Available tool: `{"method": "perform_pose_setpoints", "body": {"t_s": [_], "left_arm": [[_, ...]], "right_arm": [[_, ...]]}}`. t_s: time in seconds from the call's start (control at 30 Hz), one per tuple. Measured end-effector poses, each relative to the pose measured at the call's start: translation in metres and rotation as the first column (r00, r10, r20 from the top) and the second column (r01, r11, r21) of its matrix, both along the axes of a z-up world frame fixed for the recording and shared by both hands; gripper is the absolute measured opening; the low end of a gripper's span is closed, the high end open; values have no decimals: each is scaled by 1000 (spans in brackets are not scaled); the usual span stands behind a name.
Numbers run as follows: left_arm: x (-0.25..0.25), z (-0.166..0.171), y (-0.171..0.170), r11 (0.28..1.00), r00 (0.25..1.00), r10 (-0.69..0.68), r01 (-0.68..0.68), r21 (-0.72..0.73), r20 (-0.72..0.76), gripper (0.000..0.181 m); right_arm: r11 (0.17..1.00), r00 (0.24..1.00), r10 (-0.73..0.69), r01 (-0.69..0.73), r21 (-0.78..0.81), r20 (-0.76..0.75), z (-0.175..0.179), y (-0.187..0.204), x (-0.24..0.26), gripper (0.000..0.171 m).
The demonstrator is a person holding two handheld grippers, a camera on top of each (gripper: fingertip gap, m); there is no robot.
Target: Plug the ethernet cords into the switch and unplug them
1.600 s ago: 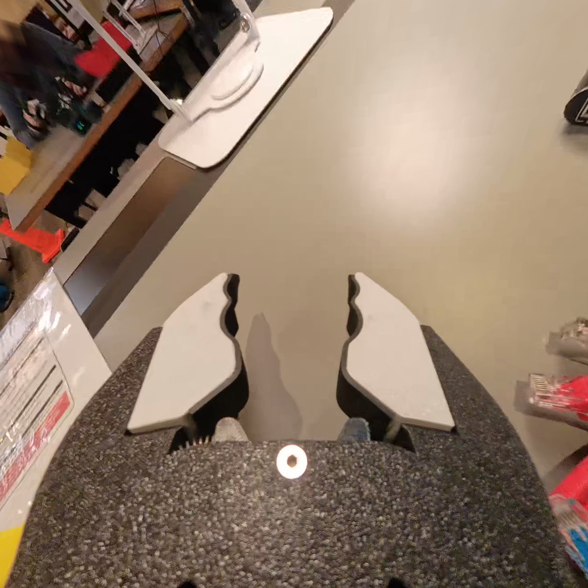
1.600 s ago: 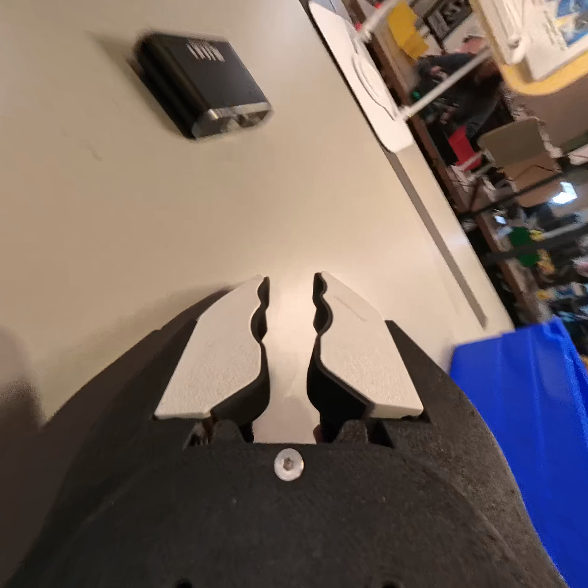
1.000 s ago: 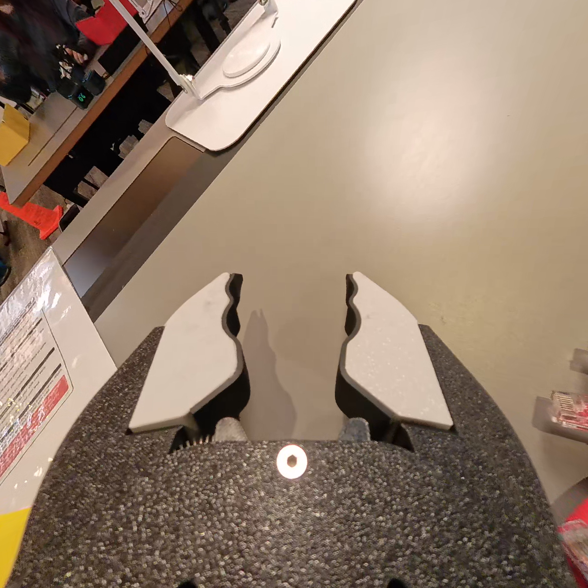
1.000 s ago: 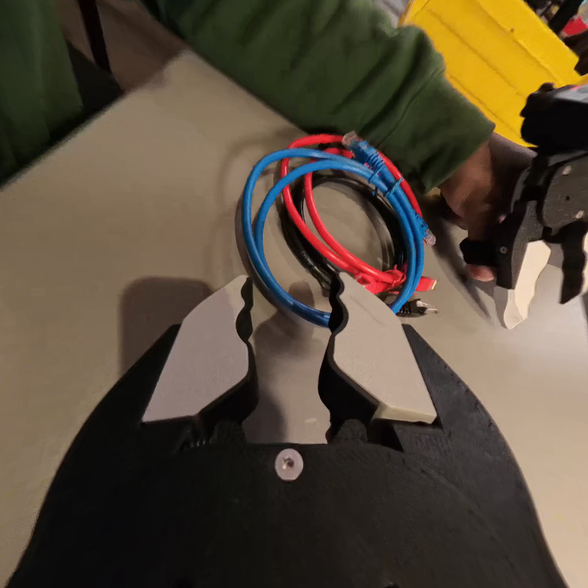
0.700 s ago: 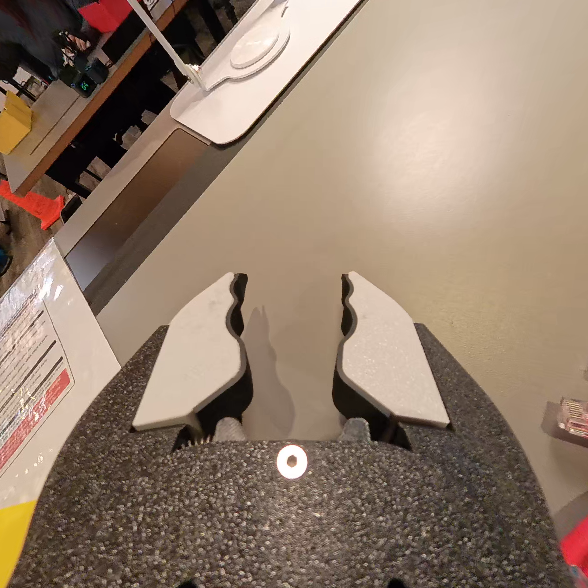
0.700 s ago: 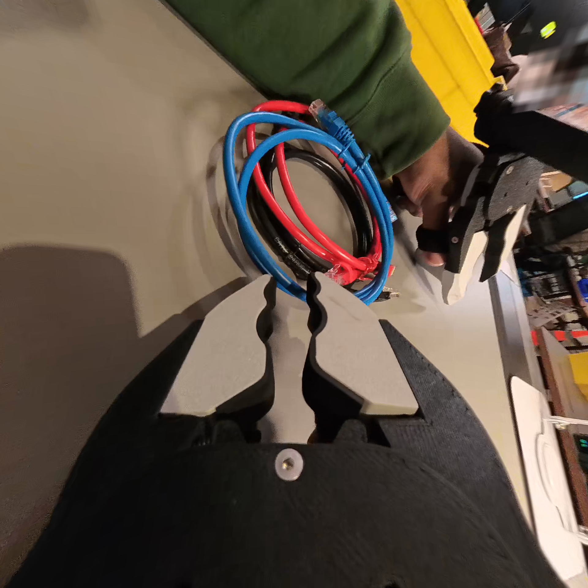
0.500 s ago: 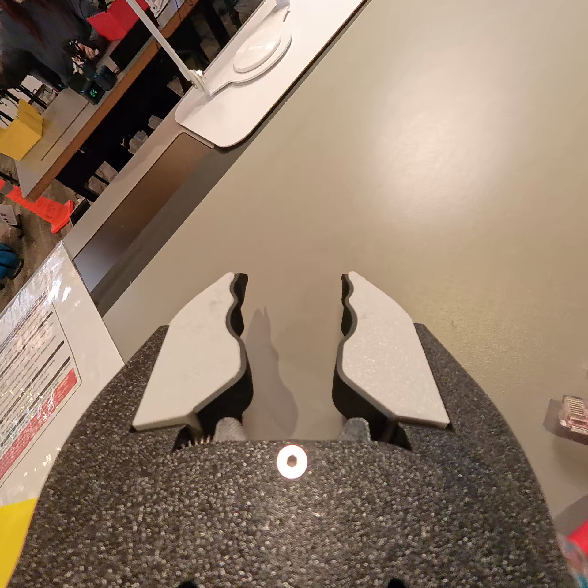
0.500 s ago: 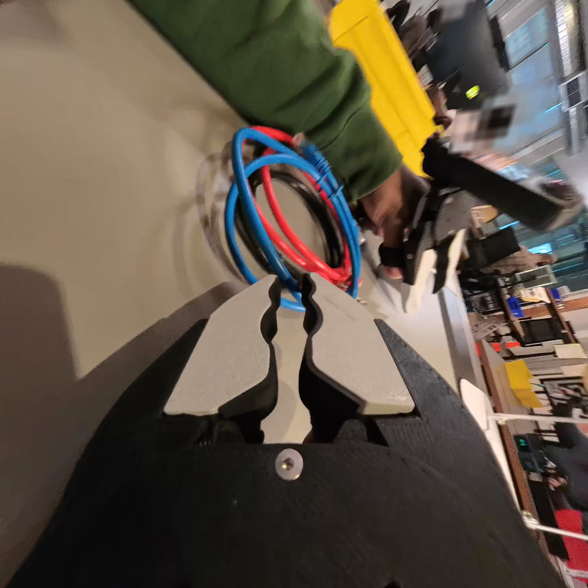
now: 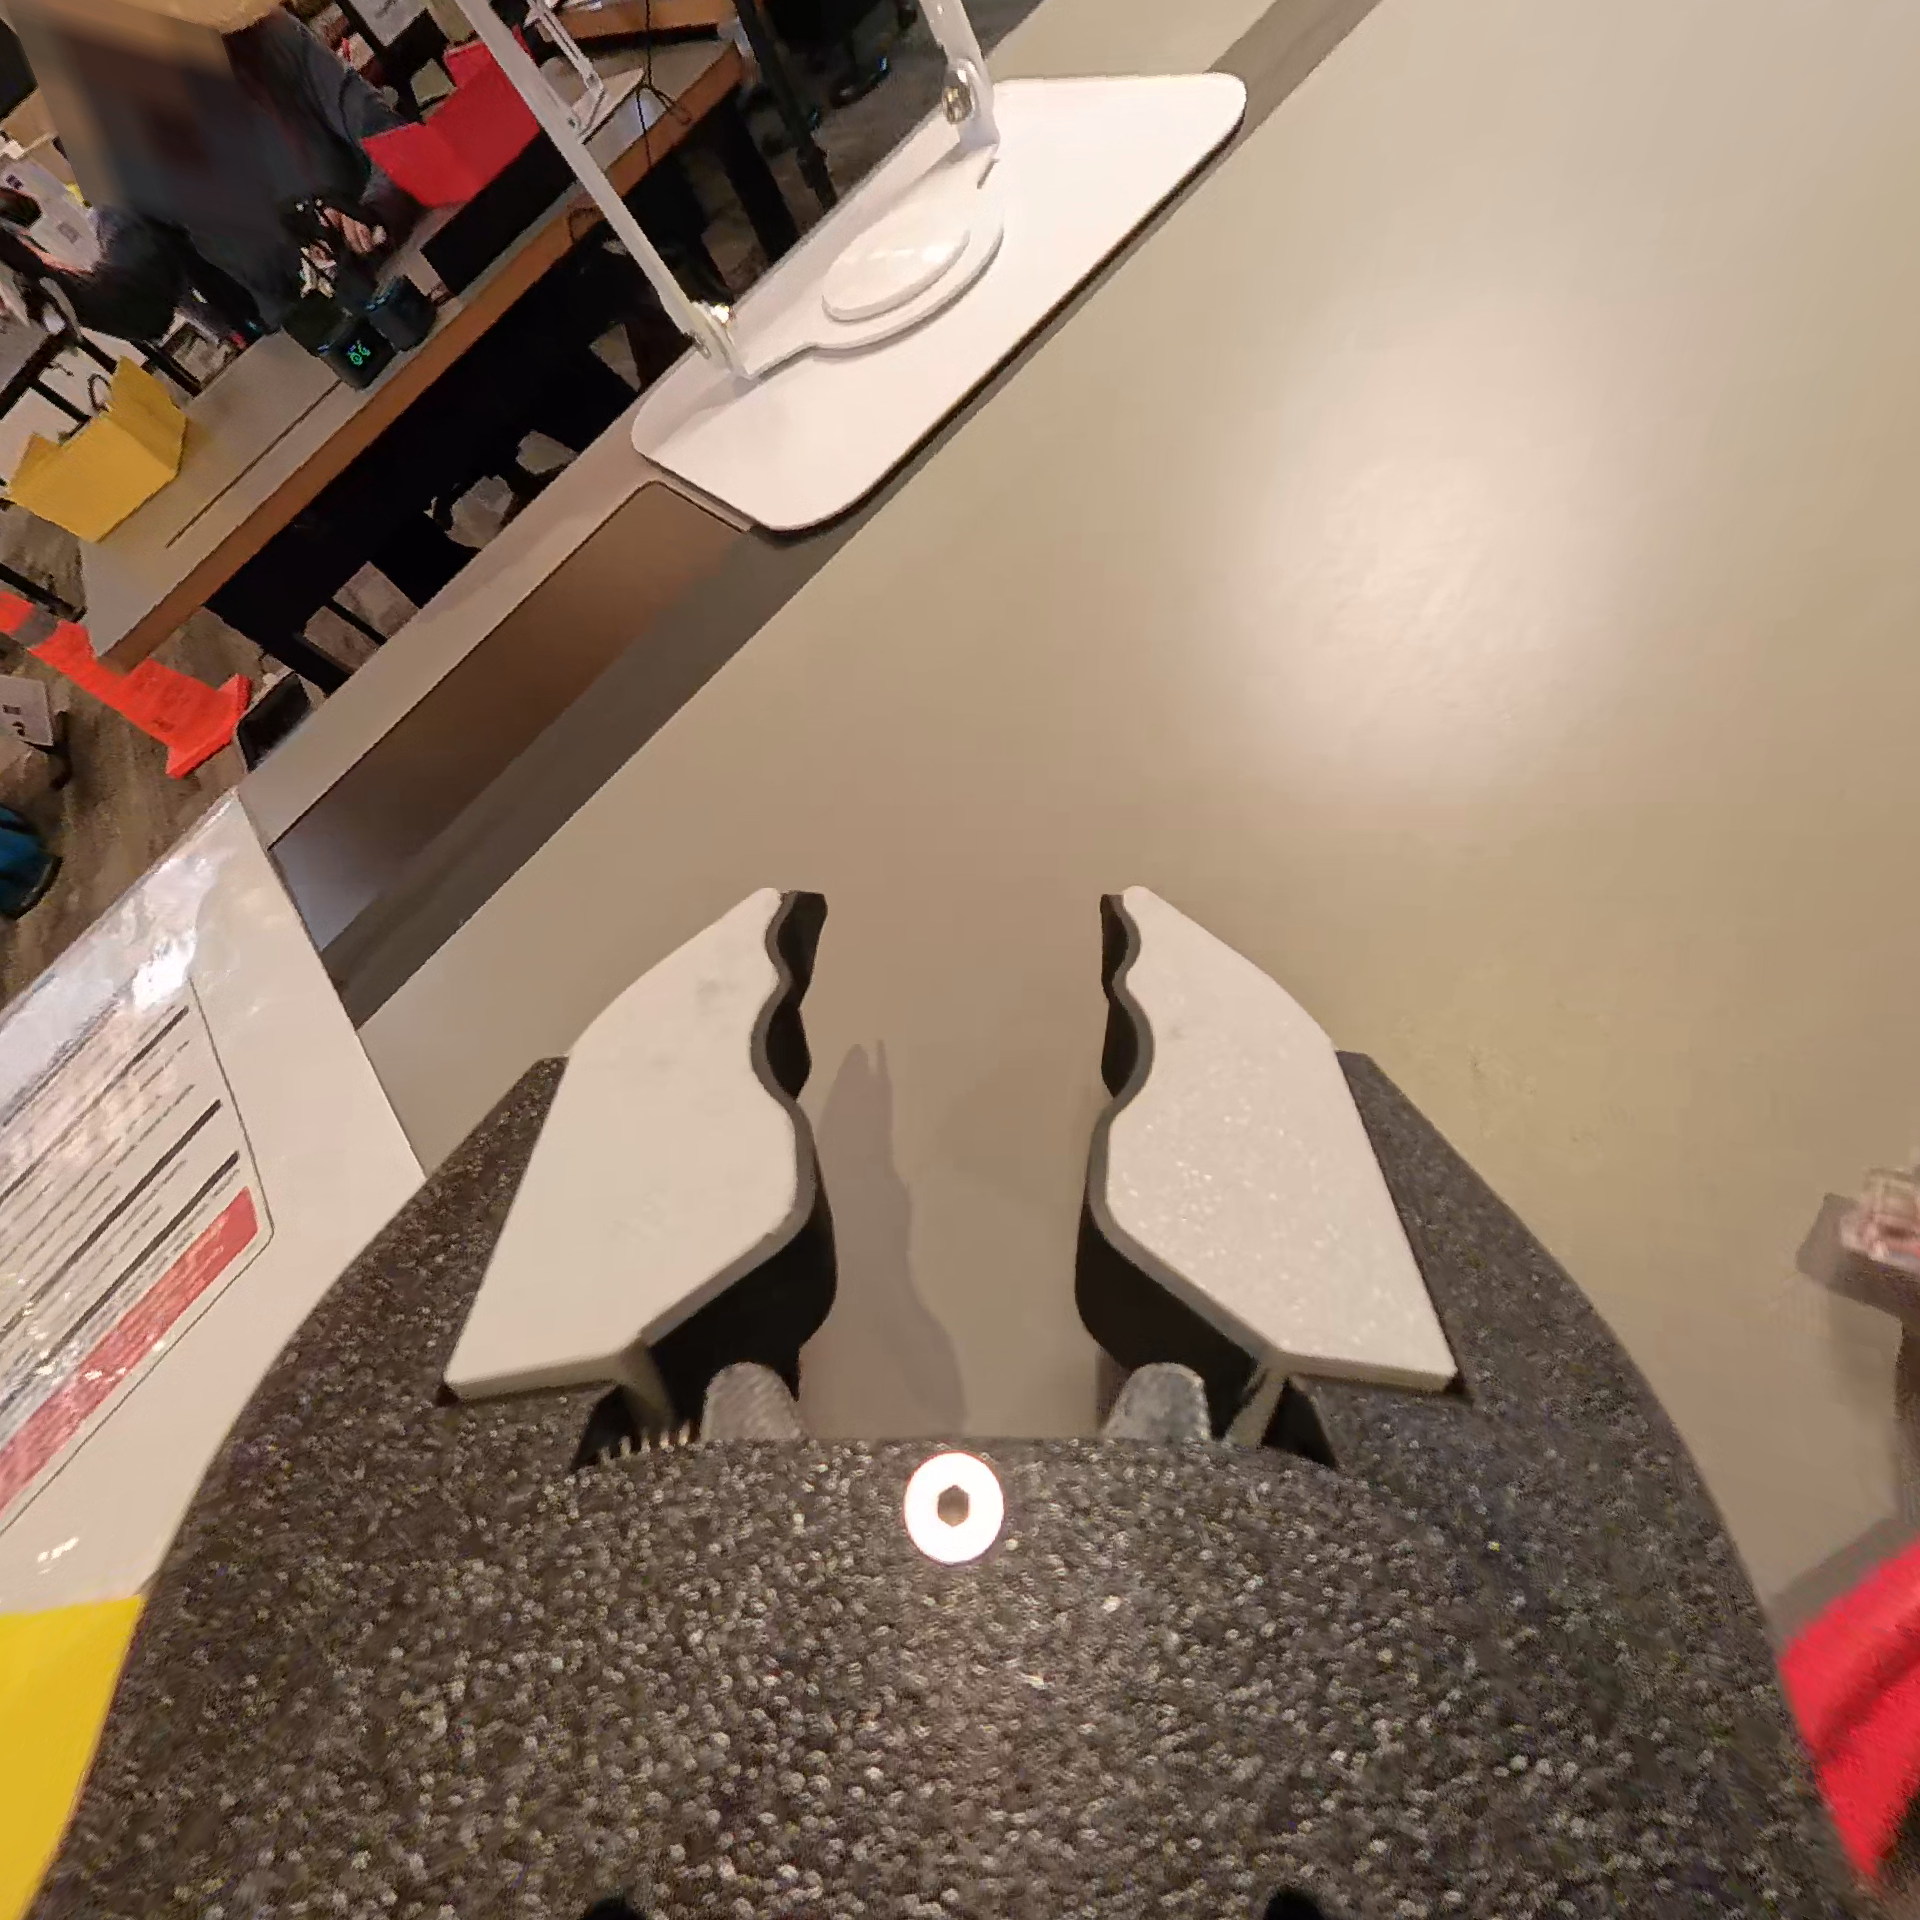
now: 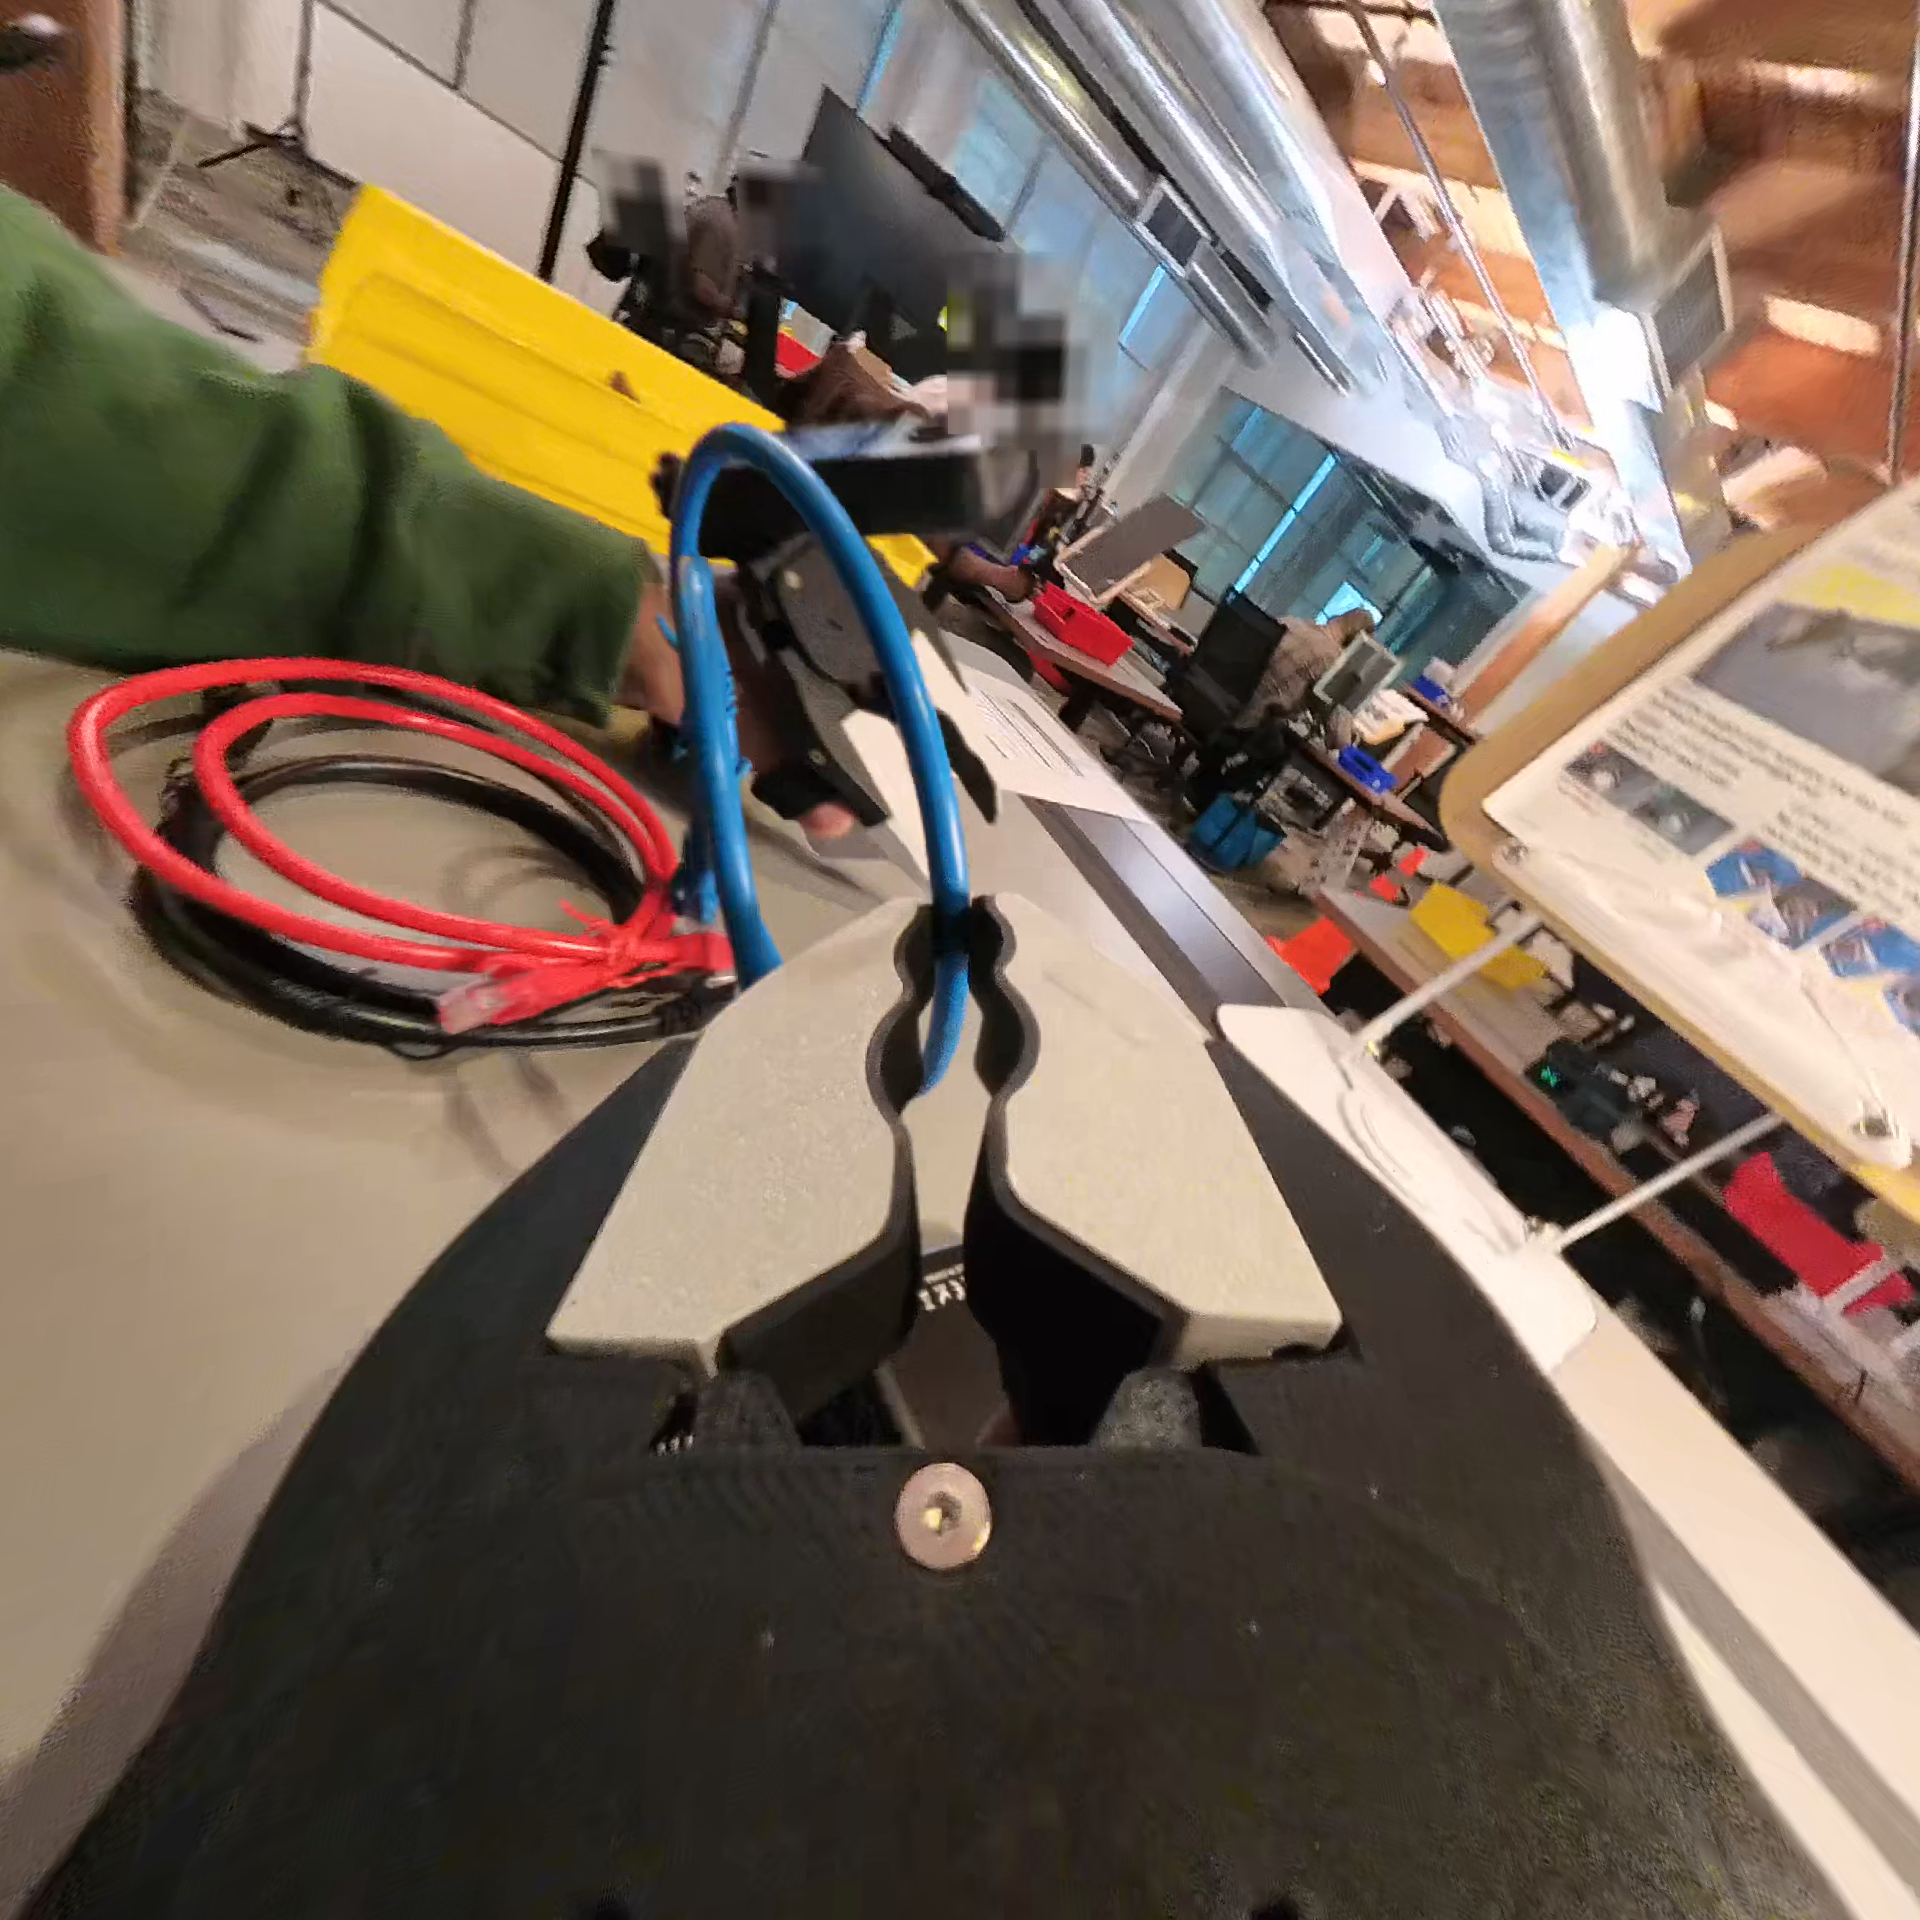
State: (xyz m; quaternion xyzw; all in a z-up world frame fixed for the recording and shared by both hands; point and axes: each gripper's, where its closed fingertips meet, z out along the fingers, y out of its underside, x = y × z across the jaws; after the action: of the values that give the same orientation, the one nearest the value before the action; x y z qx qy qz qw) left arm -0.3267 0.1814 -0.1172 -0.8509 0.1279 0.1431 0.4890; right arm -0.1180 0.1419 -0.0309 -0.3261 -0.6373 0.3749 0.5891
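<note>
My right gripper point(image 10: 951, 920) is shut on the blue ethernet cord point(image 10: 914, 665) and holds its coil lifted off the table. A coiled red cord point(image 10: 343, 821) and a black cord point(image 10: 301, 987) lie on the beige table point(image 10: 208, 1195) to the left. My left gripper point(image 9: 961, 914) is open and empty over bare table point(image 9: 1351, 520); it also shows in the right wrist view point(image 10: 831, 665), behind the blue loop, held by a hand in a green sleeve point(image 10: 260, 520). A clear cord plug point(image 9: 1886, 1231) and a red cord point(image 9: 1860, 1683) show at the right edge. The switch is barely visible between the right fingers.
A white stand base point(image 9: 935, 281) sits at the table's far edge. A white laminated sheet point(image 9: 114, 1195) lies at the left. A poster board point(image 10: 1714, 810) stands at the right. Yellow bins point(image 10: 499, 364) and other work tables stand beyond. Left tips to right tips: about 25 cm.
My right gripper swung from the switch to the coiled cords, closed on the blue cord and lifted it. My left gripper stayed open and drifted slightly.
</note>
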Motion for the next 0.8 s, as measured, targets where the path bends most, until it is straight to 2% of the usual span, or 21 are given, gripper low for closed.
{"method": "perform_pose_setpoints", "body": {"t_s": [0.07,0.17,0.27,0.4,0.53,0.6,0.63,0.7,0.8], "left_arm": [[3,4,-2,999,998,-34,33,16,44,50],[28,8,-10,974,969,-227,227,16,95,47],[49,8,-23,927,920,-371,374,-2,125,46],[80,12,-40,841,817,-532,541,24,224,51],[92,13,-31,845,819,-528,534,37,225,61],[101,13,-27,840,818,-538,542,39,204,59],[104,13,-26,836,818,-544,547,40,186,52],[104,12,-25,843,834,-536,538,22,133,21],[102,16,-22,860,852,-507,510,7,128,17]], "right_arm": [[998,999,-34,34,-55,4,0,13,0,6],[989,997,-80,81,-121,15,-1,31,-1,6],[981,993,-115,118,-156,26,-4,44,-1,6],[976,991,-129,133,-172,37,-7,53,-2,6],[979,993,-109,115,-168,49,-12,51,-3,6],[981,994,-101,108,-161,52,-13,48,-4,6],[982,994,-99,106,-158,52,-13,48,-4,6],[983,994,-99,106,-151,50,-13,47,-4,6],[981,991,-122,129,-142,55,-15,51,-4,6]]}}
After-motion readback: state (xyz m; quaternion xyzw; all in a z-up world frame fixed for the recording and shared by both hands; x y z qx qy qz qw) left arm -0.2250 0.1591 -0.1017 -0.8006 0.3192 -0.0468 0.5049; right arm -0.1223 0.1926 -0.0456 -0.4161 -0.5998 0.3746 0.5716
